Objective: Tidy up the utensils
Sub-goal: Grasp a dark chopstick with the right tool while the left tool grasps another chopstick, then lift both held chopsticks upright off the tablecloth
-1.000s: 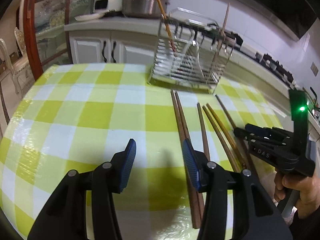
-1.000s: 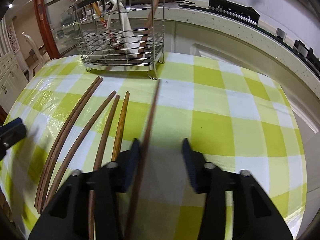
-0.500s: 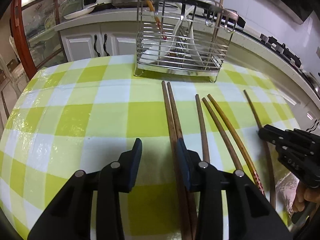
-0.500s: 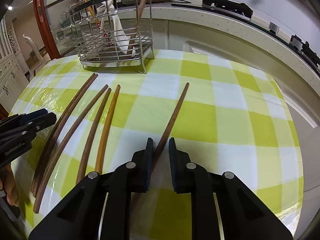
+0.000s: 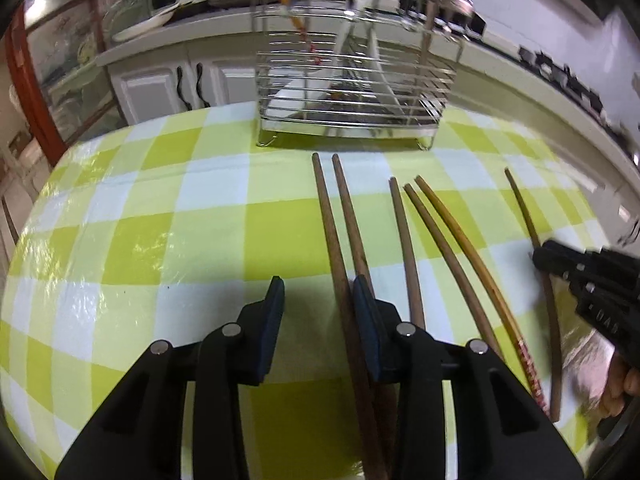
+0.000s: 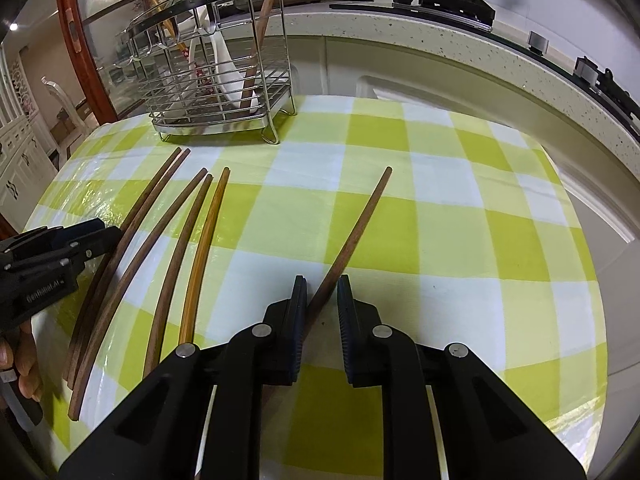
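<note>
My right gripper (image 6: pixel 322 296) has just been closing its jaws, and they now stand narrow with the lone chopstick (image 6: pixel 360 220) between them; the pads look to be pressing its thick end, so I take it as gripped. My left gripper (image 5: pixel 318 300) has also just been closing but is only half shut: the dark chopstick (image 5: pixel 328 220) lies inside the gap, tight against the right-hand pad, with bare cloth showing on the other side. Its twin (image 5: pixel 348 208) runs just beside it and passes under that same finger.

I judge this to be the pick-up step, each hand taking one stick. Next, the left jaws need to finish closing on the one stick without catching the twin. Then both sticks must be lifted, tipped upright and lowered into the wire rack (image 5: pixel 348 92), which stands at the far side of the tabletop (image 5: pixel 160 220) and already holds utensils.

Three more chopsticks (image 5: pixel 452 248) lie between my two grippers, so there is little room inward. The cloth to the left of the left gripper and to the right of the right one is bare until the tabletop's rounded edge, with a counter just past it
</note>
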{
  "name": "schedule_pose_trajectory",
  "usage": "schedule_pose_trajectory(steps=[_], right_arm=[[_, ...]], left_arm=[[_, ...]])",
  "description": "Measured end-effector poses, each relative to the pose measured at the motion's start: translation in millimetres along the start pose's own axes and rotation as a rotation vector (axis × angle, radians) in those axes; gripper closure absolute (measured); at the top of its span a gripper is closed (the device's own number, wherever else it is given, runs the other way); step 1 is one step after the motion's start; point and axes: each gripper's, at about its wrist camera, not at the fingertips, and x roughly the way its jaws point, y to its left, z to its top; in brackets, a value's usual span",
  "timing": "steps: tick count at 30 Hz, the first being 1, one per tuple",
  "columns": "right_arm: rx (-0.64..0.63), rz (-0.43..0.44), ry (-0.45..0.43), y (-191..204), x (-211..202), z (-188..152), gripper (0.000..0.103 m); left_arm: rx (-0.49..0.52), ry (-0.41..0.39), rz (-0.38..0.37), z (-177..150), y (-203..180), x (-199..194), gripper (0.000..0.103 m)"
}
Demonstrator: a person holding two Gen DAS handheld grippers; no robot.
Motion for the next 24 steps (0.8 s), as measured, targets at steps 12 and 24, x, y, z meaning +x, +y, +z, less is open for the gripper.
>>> schedule_pose_trajectory(steps=[12, 24], right_arm=[[-0.01, -0.001, 0.014, 5, 2, 3, 0.091], [-0.002, 0.038, -0.008, 5, -9, 4, 0.096]], left_arm=[[0.044, 0.055, -0.029, 8, -8, 4, 0.095], [-0.032, 0.017, -0.061, -8, 20, -20, 0.096]])
